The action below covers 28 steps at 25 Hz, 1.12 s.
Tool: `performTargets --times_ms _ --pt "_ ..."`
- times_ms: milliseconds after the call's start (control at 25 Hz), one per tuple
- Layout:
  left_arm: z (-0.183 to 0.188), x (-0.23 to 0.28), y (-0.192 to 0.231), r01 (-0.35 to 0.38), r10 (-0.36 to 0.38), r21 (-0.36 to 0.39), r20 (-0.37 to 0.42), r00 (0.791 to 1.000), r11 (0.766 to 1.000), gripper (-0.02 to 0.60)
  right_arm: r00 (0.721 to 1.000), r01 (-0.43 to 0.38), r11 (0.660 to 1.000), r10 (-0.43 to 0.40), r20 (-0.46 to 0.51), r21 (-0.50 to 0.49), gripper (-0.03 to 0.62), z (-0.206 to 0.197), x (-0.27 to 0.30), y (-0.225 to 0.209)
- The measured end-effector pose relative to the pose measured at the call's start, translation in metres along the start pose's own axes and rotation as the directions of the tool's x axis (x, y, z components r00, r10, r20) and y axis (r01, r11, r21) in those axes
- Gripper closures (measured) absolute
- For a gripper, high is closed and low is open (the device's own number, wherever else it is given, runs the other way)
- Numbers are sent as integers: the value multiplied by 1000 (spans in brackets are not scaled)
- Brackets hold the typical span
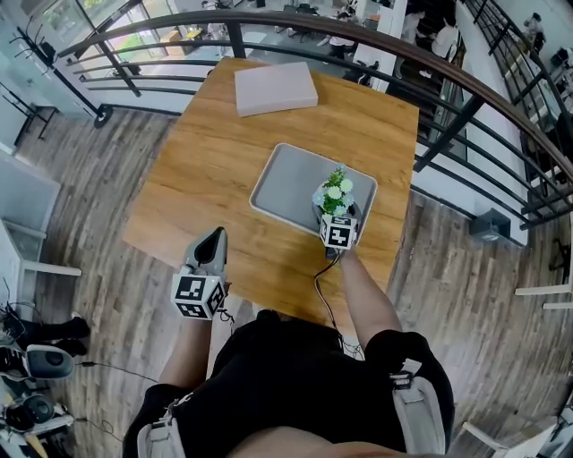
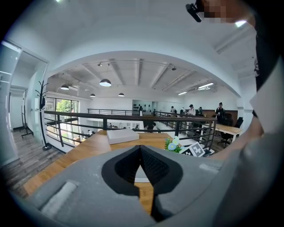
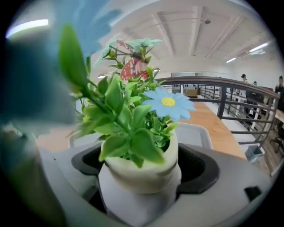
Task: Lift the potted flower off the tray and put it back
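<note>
The potted flower [image 1: 334, 195], a white pot [image 3: 141, 175] with green leaves and pale blue blooms, is over the near right corner of the grey tray [image 1: 286, 183]. My right gripper [image 1: 335, 215] is shut on the pot, one jaw on each side. I cannot tell whether the pot rests on the tray [image 3: 197, 133] or hangs just above it. My left gripper [image 1: 217, 236] is shut with nothing in it, over the table's near edge, well left of the tray. From the left gripper view [image 2: 140, 148] the flower [image 2: 173, 144] shows to the right.
A flat pale box [image 1: 276, 87] lies at the far end of the wooden table [image 1: 197, 179]. A dark railing [image 1: 269, 22] curves round the far and right sides. Wooden floor lies left of the table. People sit at desks beyond the railing.
</note>
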<state>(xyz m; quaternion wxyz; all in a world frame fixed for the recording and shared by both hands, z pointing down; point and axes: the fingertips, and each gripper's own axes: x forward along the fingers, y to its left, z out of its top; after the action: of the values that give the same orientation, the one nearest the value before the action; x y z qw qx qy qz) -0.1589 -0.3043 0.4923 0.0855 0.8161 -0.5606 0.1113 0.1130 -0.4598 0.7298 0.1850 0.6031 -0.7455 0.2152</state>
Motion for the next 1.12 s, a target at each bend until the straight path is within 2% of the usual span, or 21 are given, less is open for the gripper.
performTargets --times_ms 120,200,360,600,720,880,1040,1120 --pt "4 2 -2 21 -21 6 11 1000 1000 569 999 42 997 -42 7 -71 77 -2 -9 -3" --pt "10 3 -5 39 -39 13 23 999 999 569 999 40 992 -40 2 -117 58 -6 -19 -2" --pt "16 9 -14 84 -84 13 37 996 996 569 998 48 995 -44 50 -87 56 -6 -51 -9" --pt "24 32 -46 190 -190 13 69 979 982 569 971 85 996 -77 227 -23 60 28 -126 -32" --pt "35 42 -63 244 -245 22 93 965 969 569 930 63 998 -69 362 29 70 69 -175 -39" --pt "44 54 -88 318 -319 31 114 941 948 569 849 61 996 -85 521 62 161 125 -244 -44" --pt "49 63 -113 379 -382 48 120 916 924 569 768 72 994 -105 632 78 346 160 -304 -41" --pt "55 68 -122 403 -408 60 128 904 913 569 740 124 988 -150 656 87 430 171 -323 -42"
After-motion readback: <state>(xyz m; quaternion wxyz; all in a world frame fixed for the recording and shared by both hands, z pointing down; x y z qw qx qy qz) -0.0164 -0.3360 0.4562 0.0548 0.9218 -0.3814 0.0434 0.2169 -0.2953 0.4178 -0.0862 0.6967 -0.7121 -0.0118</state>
